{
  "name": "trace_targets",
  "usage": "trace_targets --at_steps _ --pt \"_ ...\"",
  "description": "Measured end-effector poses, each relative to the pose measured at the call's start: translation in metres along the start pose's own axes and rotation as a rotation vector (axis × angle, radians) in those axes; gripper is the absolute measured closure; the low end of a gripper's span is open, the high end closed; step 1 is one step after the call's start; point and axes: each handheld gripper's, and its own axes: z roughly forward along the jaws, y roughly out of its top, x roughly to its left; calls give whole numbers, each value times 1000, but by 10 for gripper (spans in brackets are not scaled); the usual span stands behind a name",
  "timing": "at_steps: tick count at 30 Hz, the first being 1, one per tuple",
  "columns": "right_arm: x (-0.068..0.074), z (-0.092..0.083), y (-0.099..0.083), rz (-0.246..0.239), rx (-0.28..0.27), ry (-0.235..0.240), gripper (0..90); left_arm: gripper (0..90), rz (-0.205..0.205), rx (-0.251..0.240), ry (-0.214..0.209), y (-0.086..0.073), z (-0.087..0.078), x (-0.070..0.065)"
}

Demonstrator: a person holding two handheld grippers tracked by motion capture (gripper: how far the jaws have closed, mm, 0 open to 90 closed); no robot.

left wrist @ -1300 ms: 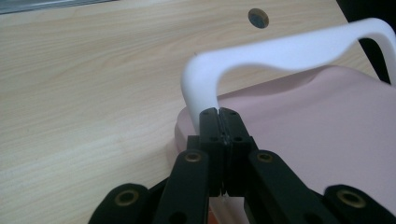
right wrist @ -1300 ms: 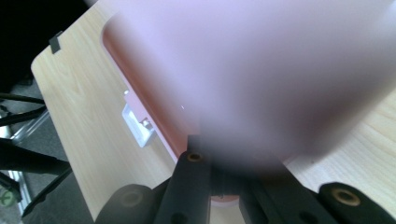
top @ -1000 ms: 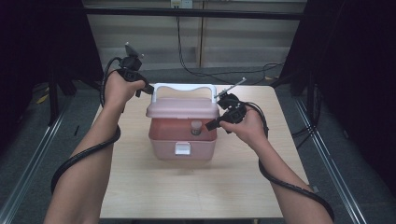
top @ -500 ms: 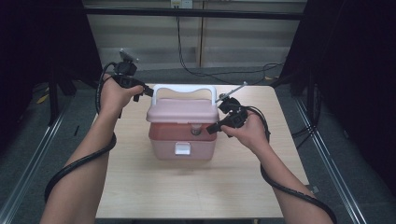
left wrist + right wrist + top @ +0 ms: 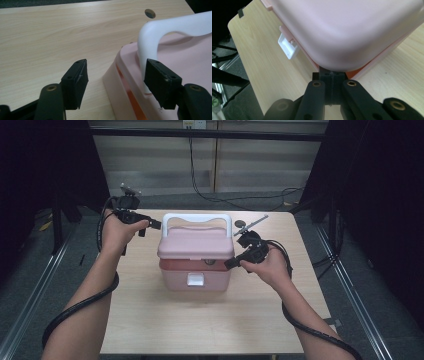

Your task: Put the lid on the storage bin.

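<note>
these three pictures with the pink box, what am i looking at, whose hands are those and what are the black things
A person sits at a wooden table and holds a hand-held grasping tool in each hand; there is no robot arm. The high view looks down from above the person. The other two pictures come from small cameras riding on each tool, looking along its two black jaws.

On the table stands a pink box with a white handle and a white latch at its front.

The left tool has just been opening; its jaws stand apart beside the handle's end, gripping nothing. The right tool is shut, its tips against the box's lower corner under the lid.
</note>
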Motion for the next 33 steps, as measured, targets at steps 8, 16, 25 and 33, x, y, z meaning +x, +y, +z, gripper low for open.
trace_targets --at_steps 8,16,25,33 --pt "0 -2 -6 7 11 -13 900 316 -9 3 8 -15 3 11" --pt "-1 -2 -9 0 16 -19 900 311 -18 12 12 -27 6 17" --pt "1 0 -10 -14 31 -24 900 300 -32 19 24 -43 8 28" --pt "3 3 -15 -22 46 -28 887 281 -43 30 27 -58 12 37"
